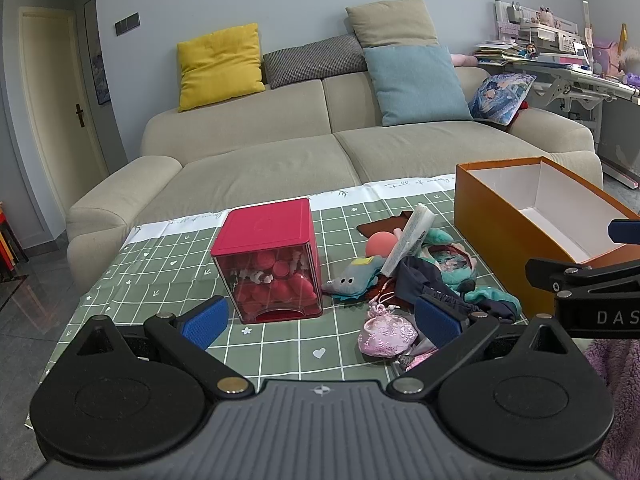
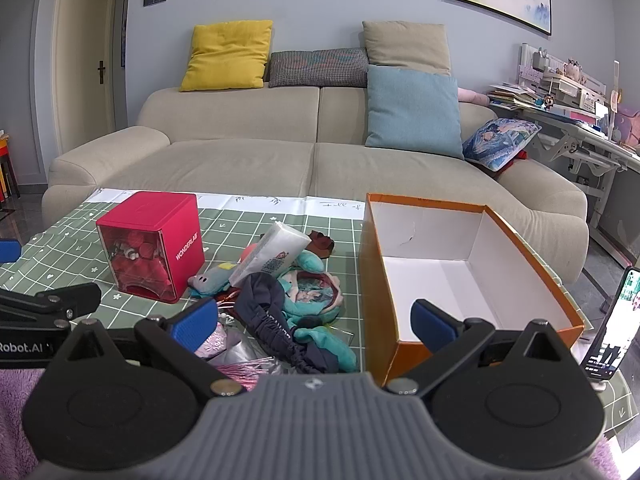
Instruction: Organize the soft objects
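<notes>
Lettering is sparse but readable: the red box (image 2: pixel 150 240) carries "WONDERLAB" in white down its side, the right tool's arm shows "DAS" in the left wrist view, and the left tool's arm shows "Robot.AI" in the right wrist view. Cursive script runs along the white border of the green checked cloth (image 1: pixel 168 272) covering the tabletop, too small to read. Both tools, the left tool (image 1: pixel 320 318) and the right tool (image 2: pixel 316 318), hover low over the near edge with their blue-padded fingers spread apart and nothing between them. The soft objects lie in a heap (image 2: pixel 296 292) between the red box and the open orange box (image 2: pixel 440 264), whose white inside holds nothing: a pink brocade pouch (image 1: pixel 386 334), a grey plush elephant (image 1: pixel 352 280), a dark elastic headband (image 2: pixel 272 316), teal plush pieces and a white tissue pack (image 2: pixel 276 254) with small print propped on top.
</notes>
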Available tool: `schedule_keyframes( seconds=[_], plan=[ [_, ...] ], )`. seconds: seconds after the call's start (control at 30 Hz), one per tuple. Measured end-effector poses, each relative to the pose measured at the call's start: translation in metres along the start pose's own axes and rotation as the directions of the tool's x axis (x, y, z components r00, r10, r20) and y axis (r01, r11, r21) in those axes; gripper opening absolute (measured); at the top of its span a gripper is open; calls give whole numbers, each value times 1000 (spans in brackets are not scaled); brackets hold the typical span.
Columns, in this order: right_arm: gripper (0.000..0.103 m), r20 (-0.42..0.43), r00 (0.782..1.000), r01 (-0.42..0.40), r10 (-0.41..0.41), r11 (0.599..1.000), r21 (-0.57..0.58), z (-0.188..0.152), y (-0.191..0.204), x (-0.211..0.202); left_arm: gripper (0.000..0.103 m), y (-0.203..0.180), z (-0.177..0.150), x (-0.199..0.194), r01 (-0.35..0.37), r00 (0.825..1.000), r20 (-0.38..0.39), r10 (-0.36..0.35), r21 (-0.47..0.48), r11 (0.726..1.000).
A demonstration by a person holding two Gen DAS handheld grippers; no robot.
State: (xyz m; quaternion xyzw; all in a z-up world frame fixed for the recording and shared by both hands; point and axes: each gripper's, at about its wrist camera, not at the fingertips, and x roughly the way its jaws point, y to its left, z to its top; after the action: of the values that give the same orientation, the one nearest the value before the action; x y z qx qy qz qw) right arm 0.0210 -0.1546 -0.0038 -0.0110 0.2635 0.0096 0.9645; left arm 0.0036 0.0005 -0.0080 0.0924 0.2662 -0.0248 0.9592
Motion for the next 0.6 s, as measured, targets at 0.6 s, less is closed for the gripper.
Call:
schedule_keyframes(
  seconds=[0.6],
  plan=[
    [100,-3,1000,0,0,1000,2,-1,0,1,103,0,-1,1,1,1000,-1,-1,-1,1000]
  ],
)
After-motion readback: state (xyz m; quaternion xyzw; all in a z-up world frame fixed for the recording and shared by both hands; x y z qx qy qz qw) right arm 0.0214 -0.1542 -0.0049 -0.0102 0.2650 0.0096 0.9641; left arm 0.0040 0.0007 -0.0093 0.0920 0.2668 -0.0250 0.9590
